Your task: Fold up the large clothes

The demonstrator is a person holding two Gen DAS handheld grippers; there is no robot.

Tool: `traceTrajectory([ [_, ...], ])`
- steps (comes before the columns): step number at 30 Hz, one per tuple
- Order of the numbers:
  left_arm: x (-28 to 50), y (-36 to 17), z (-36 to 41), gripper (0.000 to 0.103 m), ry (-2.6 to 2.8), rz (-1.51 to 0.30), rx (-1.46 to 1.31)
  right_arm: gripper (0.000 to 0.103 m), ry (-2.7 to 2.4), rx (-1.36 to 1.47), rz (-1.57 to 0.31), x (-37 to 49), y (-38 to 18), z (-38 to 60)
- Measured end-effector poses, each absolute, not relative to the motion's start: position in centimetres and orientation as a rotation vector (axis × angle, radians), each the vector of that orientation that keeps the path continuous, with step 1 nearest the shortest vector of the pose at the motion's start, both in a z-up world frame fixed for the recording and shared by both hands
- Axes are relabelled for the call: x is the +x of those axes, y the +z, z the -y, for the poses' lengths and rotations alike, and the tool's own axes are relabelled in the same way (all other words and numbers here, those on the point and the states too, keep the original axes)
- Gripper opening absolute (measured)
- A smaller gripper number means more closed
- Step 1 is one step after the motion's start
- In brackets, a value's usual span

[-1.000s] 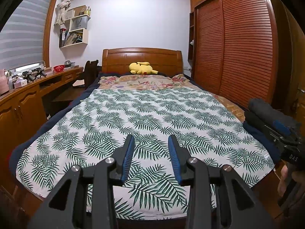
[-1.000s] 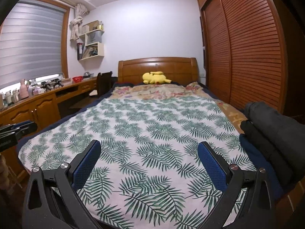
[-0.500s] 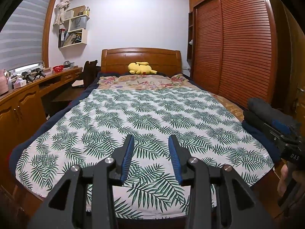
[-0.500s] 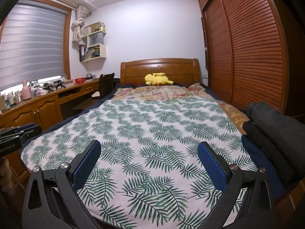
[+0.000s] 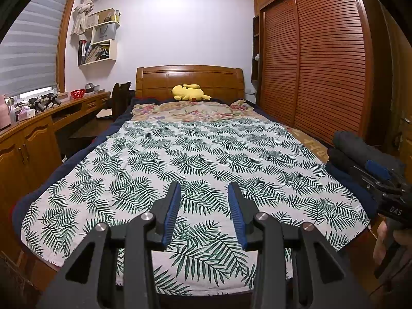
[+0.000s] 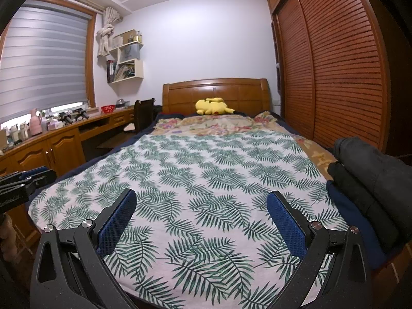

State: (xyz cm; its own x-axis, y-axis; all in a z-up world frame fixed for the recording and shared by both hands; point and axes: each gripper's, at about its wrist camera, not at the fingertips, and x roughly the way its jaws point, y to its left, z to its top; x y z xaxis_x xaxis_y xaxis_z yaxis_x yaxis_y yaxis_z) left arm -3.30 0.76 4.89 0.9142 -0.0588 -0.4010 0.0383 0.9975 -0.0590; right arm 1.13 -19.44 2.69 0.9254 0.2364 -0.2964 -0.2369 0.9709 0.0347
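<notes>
Above leaf-print sheet [image 5: 206, 159], left tool [image 5: 204, 196] part-spread, right tool [image 6: 201, 202] wide, both empty, unmoved.

The left gripper [image 5: 204, 190] is held pointing forward and slightly downward, its two blue-padded fingers [image 5: 172, 207] set a narrow gap apart with nothing between them. The right gripper [image 6: 201, 200] is held at a similar slight downward tilt, its fingers [image 6: 285, 221] spread wide and empty. A hand [image 5: 388, 242] grips the right gripper's handle from below.
</notes>
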Motion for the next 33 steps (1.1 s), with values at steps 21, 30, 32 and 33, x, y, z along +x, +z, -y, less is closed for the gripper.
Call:
traceTrajectory([
  [21,-3.50,4.86,-0.58,0.038,-0.051,-0.413,-0.050,0.103,0.243,-0.003,-0.303,0.99,2.71,19.35],
  [30,-3.50,4.85,-0.52,0.038,-0.051,-0.413,-0.050,0.103,0.243,-0.004,-0.305,0.90,2.58,19.26],
  [32,-3.51,4.86,-0.54,0.038,-0.052,-0.413,-0.050,0.103,0.243,-0.003,-0.305,0.90,2.58,19.25],
  [33,-3.51,4.85,-0.47,0.038,-0.052,-0.413,-0.050,0.103,0.244,-0.003,-0.305,0.89,2.58,19.26],
])
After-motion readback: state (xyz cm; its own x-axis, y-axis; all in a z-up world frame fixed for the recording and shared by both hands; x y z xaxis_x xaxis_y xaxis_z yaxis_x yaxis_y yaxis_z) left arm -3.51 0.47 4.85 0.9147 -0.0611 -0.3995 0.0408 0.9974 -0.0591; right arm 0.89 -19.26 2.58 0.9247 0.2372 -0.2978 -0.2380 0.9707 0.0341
